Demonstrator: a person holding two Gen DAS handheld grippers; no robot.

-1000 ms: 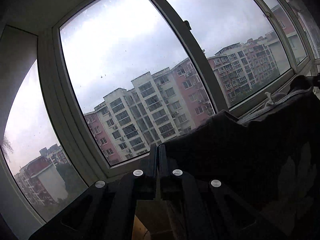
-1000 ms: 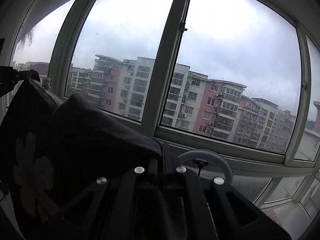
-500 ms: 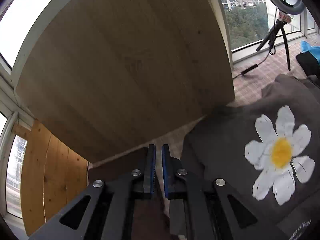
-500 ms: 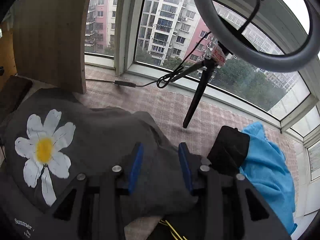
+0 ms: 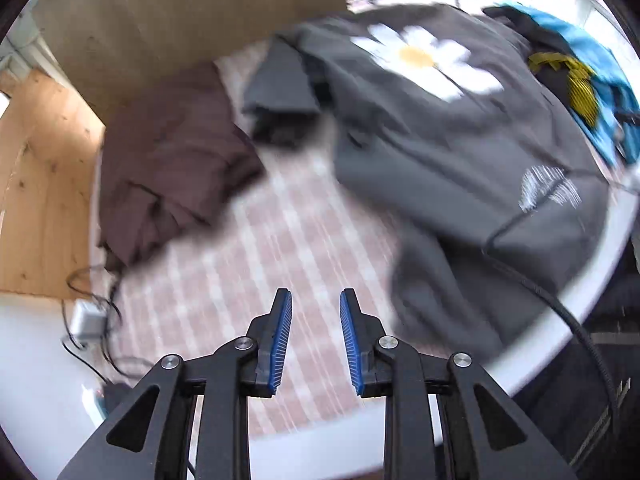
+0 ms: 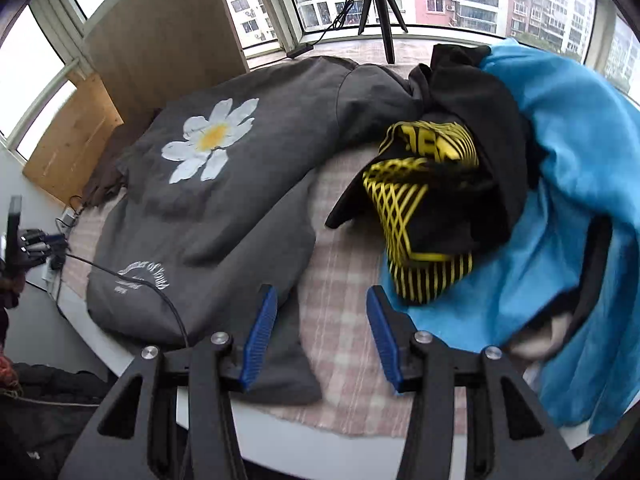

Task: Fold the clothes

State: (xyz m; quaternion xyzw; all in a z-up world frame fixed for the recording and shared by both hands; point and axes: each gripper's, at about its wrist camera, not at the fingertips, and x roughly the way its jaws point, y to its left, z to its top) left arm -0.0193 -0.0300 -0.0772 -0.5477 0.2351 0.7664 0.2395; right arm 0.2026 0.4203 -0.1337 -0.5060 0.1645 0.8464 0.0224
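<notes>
The grey sweatshirt [image 6: 224, 184] with the white daisy print lies spread on the pink checked cloth [image 6: 340, 312] that covers the table, its hem at the table's near white edge [image 5: 600, 264] and one sleeve trailing toward that edge. Just right of the sweatshirt, a bare strip of checked cloth runs to the near edge; the right gripper [image 6: 322, 330] hovers over that strip with its blue-padded jaws spread wide and nothing between them. Beyond the strip, a black-and-yellow garment [image 6: 424, 208] lies on a blue cloth [image 6: 572, 152] that spills off the table's right side. Left of the sweatshirt is a wider patch of open cloth, where the left gripper [image 5: 316, 330] hangs with jaws moderately apart and empty; a brown garment [image 5: 168, 160] lies bunched farther left against a wooden panel [image 5: 160, 20]. The left wrist view is motion-blurred, so the sweatshirt's lettering is unreadable there. A black cable [image 6: 132, 276] crosses its hem.
</notes>
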